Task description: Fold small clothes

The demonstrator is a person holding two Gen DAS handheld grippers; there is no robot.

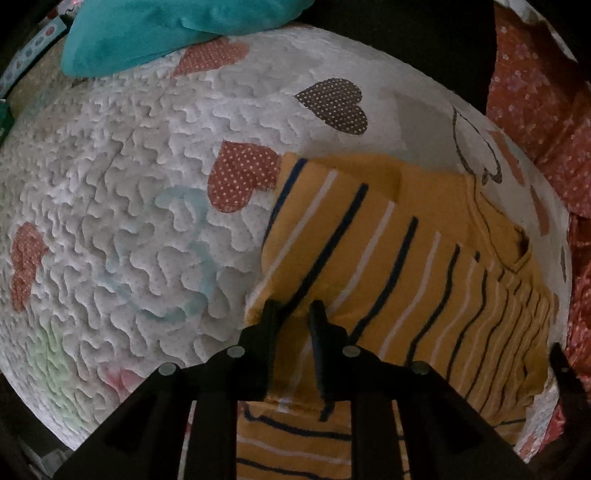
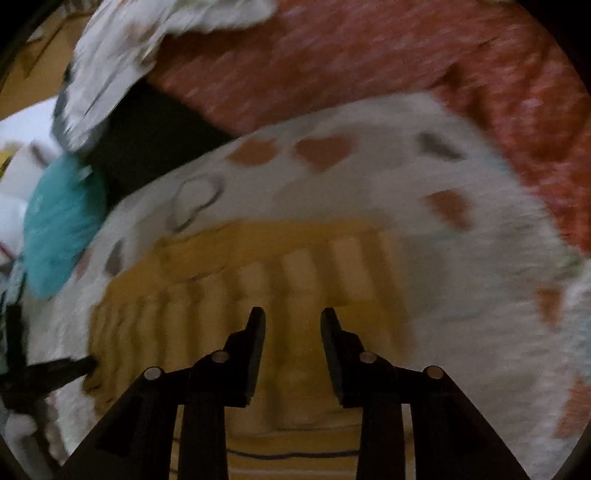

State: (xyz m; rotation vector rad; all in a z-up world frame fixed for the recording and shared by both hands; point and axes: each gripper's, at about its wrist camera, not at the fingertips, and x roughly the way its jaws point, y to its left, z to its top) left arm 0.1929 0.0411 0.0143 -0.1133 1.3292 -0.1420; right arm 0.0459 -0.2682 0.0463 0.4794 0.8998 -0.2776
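A small yellow garment (image 1: 399, 258) with dark and white stripes lies on a white quilted mat (image 1: 129, 221) with heart patches. My left gripper (image 1: 293, 308) pinches a fold of the garment's near left edge; cloth runs between its fingers. In the right wrist view, which is blurred, the same yellow garment (image 2: 258, 266) lies ahead and under my right gripper (image 2: 291, 314). Its fingers stand apart with nothing between them, just above the cloth. The other gripper's tip shows at the far right of the left wrist view (image 1: 565, 369).
A teal cushion (image 1: 166, 29) lies at the mat's far edge, also in the right wrist view (image 2: 62, 221). A red flowered cloth (image 1: 535, 92) borders the mat on the right, and shows in the right wrist view (image 2: 369, 62). A white patterned cloth (image 2: 147, 40) lies beyond.
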